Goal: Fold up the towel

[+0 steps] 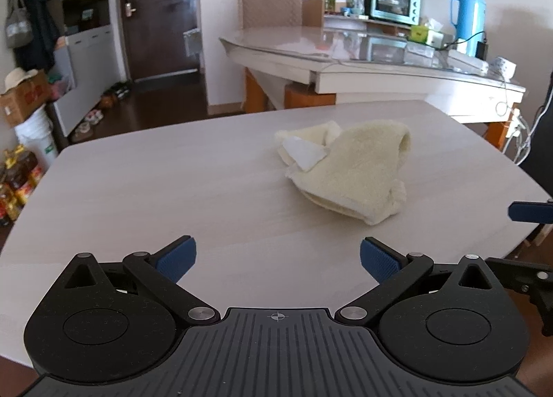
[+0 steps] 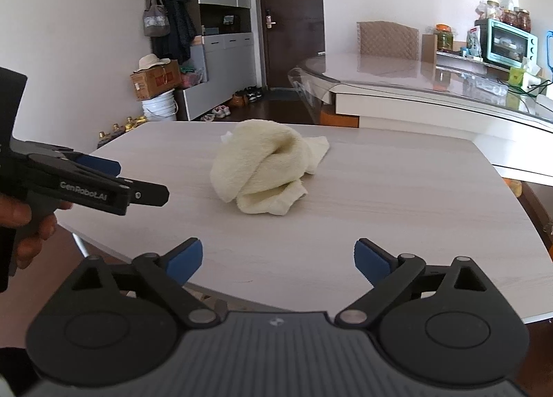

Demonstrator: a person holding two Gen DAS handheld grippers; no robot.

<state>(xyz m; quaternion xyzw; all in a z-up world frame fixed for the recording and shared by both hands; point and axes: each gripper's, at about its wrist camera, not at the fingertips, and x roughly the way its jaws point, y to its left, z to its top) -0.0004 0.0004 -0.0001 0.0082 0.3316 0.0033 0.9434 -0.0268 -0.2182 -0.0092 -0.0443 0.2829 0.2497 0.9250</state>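
A cream towel (image 1: 349,169) lies crumpled in a heap on the pale wood-grain table (image 1: 155,196), with a white label showing on its left side. In the right wrist view the towel (image 2: 266,172) sits bunched near the table's middle. My left gripper (image 1: 278,258) is open and empty, hovering over the near table edge, short of the towel. My right gripper (image 2: 278,258) is open and empty, also short of the towel. The left gripper also shows from the side in the right wrist view (image 2: 114,182), at the left of the towel.
A larger glass-topped table (image 1: 345,48) stands behind, with a chair (image 1: 269,10), a teal oven (image 1: 395,3) and a blue thermos (image 1: 468,18). A cabinet, boxes, a bucket and shoes stand at the far left by the dark door (image 1: 159,10).
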